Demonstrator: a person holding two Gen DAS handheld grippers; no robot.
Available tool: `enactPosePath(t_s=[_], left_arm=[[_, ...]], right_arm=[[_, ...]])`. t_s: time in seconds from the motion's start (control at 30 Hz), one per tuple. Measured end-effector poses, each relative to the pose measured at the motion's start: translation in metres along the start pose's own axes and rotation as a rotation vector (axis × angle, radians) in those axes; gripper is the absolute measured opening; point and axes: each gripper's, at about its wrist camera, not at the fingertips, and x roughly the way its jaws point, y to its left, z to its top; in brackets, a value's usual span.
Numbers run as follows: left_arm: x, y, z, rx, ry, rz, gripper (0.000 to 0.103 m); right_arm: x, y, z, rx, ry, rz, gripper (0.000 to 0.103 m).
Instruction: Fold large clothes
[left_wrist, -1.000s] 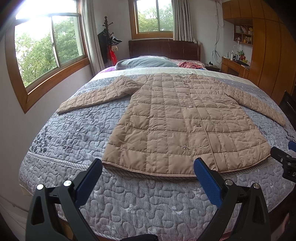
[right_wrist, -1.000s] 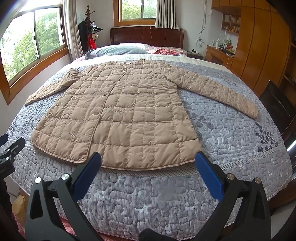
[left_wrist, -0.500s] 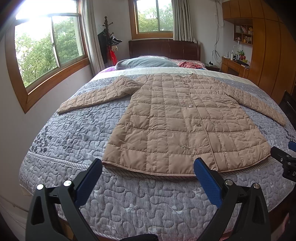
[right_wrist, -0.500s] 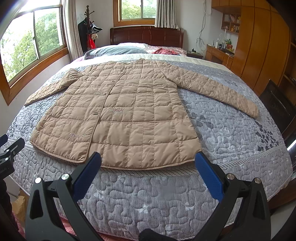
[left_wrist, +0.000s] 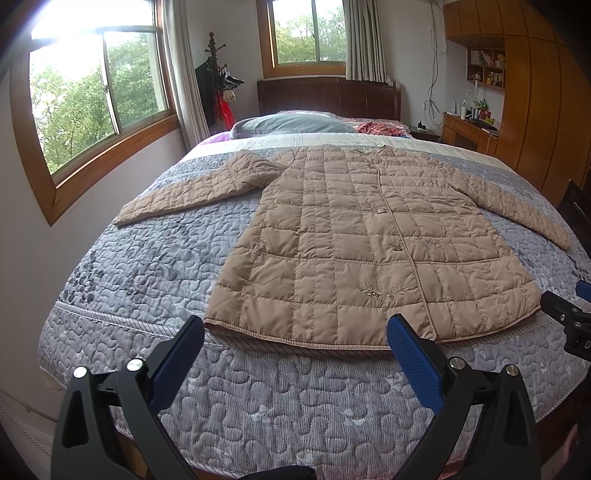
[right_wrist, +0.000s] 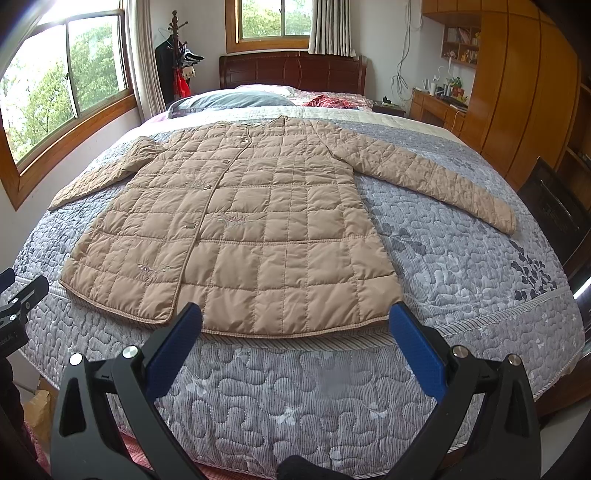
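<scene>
Tools spread, coat flat on bed

Left tool (left_wrist: 295, 343) hangs over the foot of the bed, blue pads (left_wrist: 177, 363) wide apart, nothing between them. Right tool (right_wrist: 295, 339) is in the same condition: pads (right_wrist: 417, 350) spread, gripping nothing, above the foot edge. Each tool shows at the margin of the other's view, so the two sit side by side, apart from each other.

Tan quilted coat (right_wrist: 243, 229) lies face up on the grey patterned bedspread (left_wrist: 140, 266), front closed, hem toward the tools and parallel to the foot edge, collar toward the headboard (right_wrist: 291, 72). Neither tool touches the coat. Both sleeves (left_wrist: 192, 192) are spread outward and angled down toward the bed's sides; the sleeve (right_wrist: 436, 181) on the wardrobe side reaches close to the bed edge.

Grey pillow (left_wrist: 291, 123) sits beyond the collar. Windows (left_wrist: 99, 96) are on the left wall and behind the headboard; wooden wardrobe (right_wrist: 517, 81) stands at right.
</scene>
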Motion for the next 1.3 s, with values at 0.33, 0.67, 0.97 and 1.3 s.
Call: enactPosePath(t_s=[0.33, 0.67, 0.97, 1.3], left_arm=[[0.000, 0.001, -0.001, 0.001, 0.000, 0.002, 0.099], [0.008, 0.004, -0.003, 0.009, 0.010, 0.007, 0.099], [0.038, -0.005, 0.006, 0.044, 0.091, -0.007, 0.099], [0.138, -0.043, 0.060, 0.070, 0.392, -0.264, 0.098]], right_arm=[[0.002, 0.000, 0.000, 0.001, 0.003, 0.002, 0.100], [0.007, 0.000, 0.000, 0.001, 0.008, 0.001, 0.100], [0.036, -0.012, 0.015, 0.015, 0.062, 0.048, 0.100], [0.098, -0.110, 0.059, 0.309, 0.206, 0.206, 0.100]])
